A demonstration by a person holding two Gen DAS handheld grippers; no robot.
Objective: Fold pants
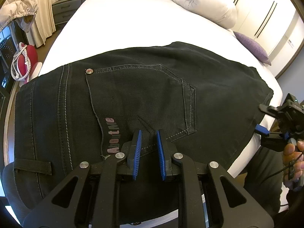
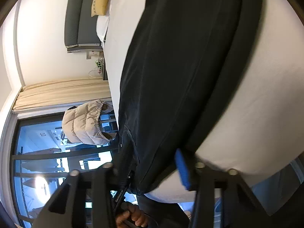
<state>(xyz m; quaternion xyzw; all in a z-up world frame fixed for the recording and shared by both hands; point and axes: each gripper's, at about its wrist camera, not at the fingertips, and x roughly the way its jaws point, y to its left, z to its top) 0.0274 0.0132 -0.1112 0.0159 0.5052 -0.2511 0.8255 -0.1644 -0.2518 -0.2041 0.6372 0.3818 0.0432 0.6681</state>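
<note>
Black pants [image 1: 142, 95] lie flat across the white bed [image 1: 123, 22]; my left gripper [image 1: 149, 148] hovers part-open and empty, my right gripper [image 1: 266, 131] apparently straddling their edge, so I should pinch both layers evenly.

Home bedroom, white bed [image 1: 121, 30], pillows [image 1: 207, 5], nightstand [image 1: 65, 9], curtains [image 1: 44, 13]

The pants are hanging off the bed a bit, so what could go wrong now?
1. The pants hang over the bed edge and might slide off.
2. The left gripper has its jaws open above the pocket, holding nothing, so that end could sag.
3. The right gripper sits at the fabric's edge; a thin pinch may slip.
</note>
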